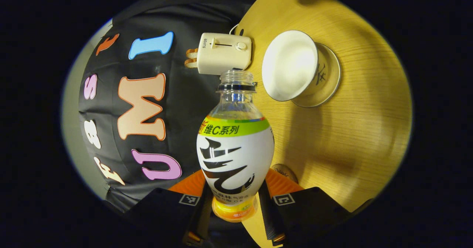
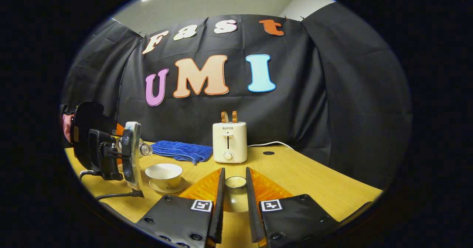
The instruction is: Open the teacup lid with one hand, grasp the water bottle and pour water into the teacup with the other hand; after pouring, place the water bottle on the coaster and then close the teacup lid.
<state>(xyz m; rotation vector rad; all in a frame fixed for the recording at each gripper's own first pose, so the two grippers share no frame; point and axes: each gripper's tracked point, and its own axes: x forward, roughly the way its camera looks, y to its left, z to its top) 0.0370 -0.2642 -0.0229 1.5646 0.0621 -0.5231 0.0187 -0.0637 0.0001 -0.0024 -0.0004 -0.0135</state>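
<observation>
My left gripper (image 1: 235,200) is shut on a water bottle (image 1: 236,144), clear with a white and green label and no cap. It is tipped on its side. The bottle's open mouth (image 1: 236,78) points toward the white teacup (image 1: 290,65), which stands uncovered on its saucer (image 1: 327,76). In the right gripper view the left gripper (image 2: 129,148) holds the bottle mouth (image 2: 145,149) just above and left of the teacup (image 2: 164,174). My right gripper (image 2: 235,176) is shut on the teacup lid (image 2: 235,194), held above the table, right of the cup.
A cream toaster (image 2: 229,141) with bread in it stands at the back of the wooden table (image 2: 295,170), its cord trailing right. A blue towel (image 2: 183,151) lies left of the toaster. A round brown coaster (image 1: 286,172) peeks out behind the bottle.
</observation>
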